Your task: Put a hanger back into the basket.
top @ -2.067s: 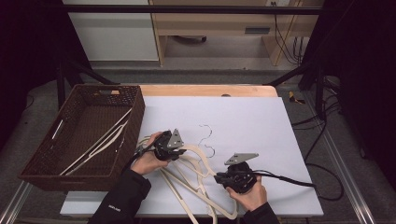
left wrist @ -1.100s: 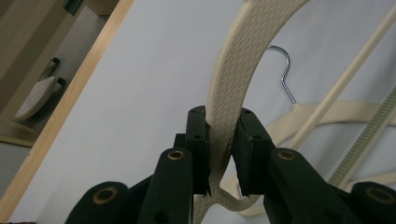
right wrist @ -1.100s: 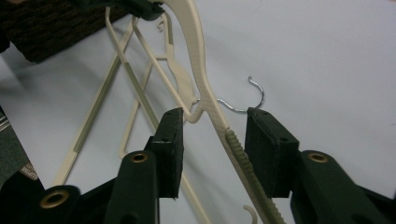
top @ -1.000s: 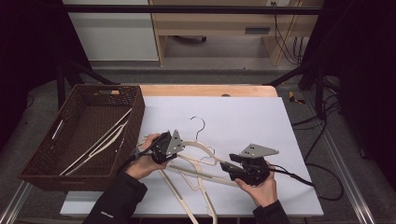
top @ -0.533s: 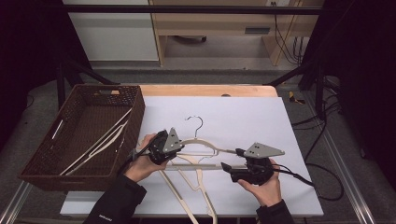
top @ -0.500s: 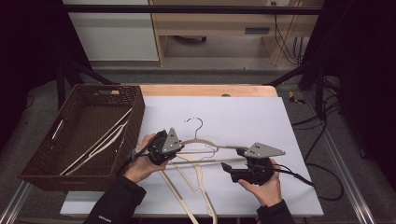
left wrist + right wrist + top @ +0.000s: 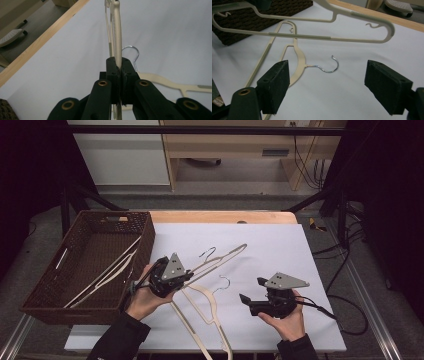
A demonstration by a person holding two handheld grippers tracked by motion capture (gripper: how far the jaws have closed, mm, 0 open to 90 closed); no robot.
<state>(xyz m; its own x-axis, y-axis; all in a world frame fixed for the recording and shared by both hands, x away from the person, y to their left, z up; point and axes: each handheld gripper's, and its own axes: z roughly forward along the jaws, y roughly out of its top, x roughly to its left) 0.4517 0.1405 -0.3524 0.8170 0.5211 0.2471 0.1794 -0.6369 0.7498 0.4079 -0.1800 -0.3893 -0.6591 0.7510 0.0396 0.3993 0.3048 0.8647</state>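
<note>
White sheeting covers the bench (image 7: 280, 245), with dark floor around it. At nine o'clock sits a brown wicker basket (image 7: 47, 292) with cream hangers lying in it. Near six o'clock more cream hangers (image 7: 202, 307) lie loose on the sheet. Left of centre, the left gripper (image 7: 186, 276) has its jaws clamped tight on a cream hanger (image 7: 227, 256), which is lifted clear and points toward one o'clock. At about four o'clock the right gripper (image 7: 248, 292) has just been opening; its jaws stand wide, nothing between them.
</note>
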